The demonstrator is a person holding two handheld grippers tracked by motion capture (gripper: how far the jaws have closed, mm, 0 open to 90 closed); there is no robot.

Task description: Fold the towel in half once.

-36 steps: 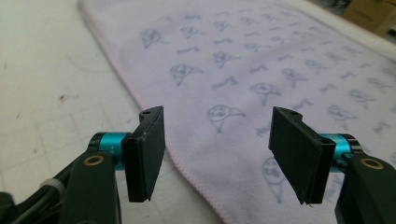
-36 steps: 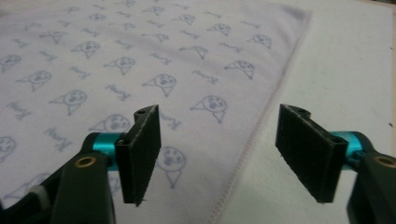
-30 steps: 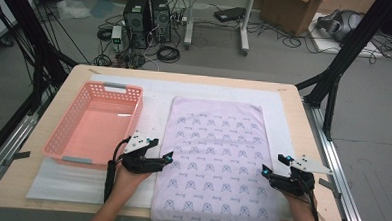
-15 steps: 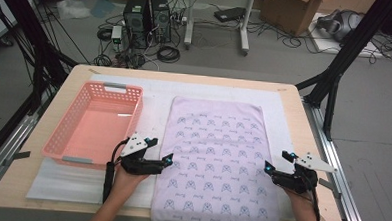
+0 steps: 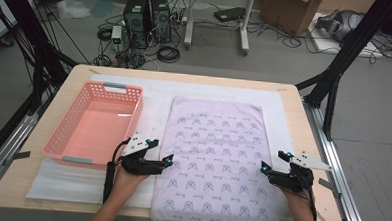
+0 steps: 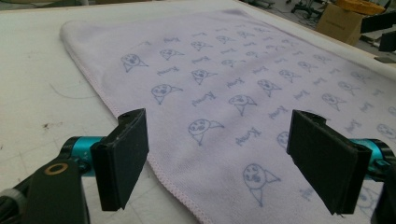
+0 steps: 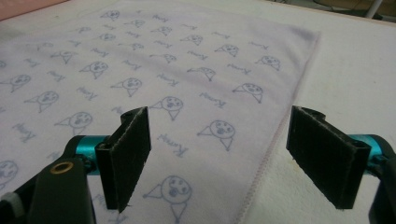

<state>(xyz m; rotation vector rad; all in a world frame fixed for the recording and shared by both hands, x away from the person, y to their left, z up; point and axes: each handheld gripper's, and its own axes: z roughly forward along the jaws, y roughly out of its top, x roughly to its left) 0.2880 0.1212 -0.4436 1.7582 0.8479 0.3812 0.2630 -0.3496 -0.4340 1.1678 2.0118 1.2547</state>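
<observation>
- Towel (image 5: 214, 159) lies flat on table (image 5: 302, 145), right of pink basket (image 5: 96, 123); long axis runs near edge to far edge, near end at front edge.
- L gripper (image 5: 168, 161) at towel's left hem, R gripper (image 5: 265, 168) at right hem; both w/ jaws wide apart, nothing held.
- R jaws have just been opening; only the hem lies under them.
- Best approach, prob.: straddle each hem (image 7: 261, 172), pinch evenly, lift both sides together.

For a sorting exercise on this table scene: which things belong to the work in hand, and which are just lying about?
In the job:
lilac printed towel
left gripper, jaws open at the towel's left edge
right gripper, jaws open at its right edge

Lying about:
pink basket
computer towers
cardboard box
</observation>
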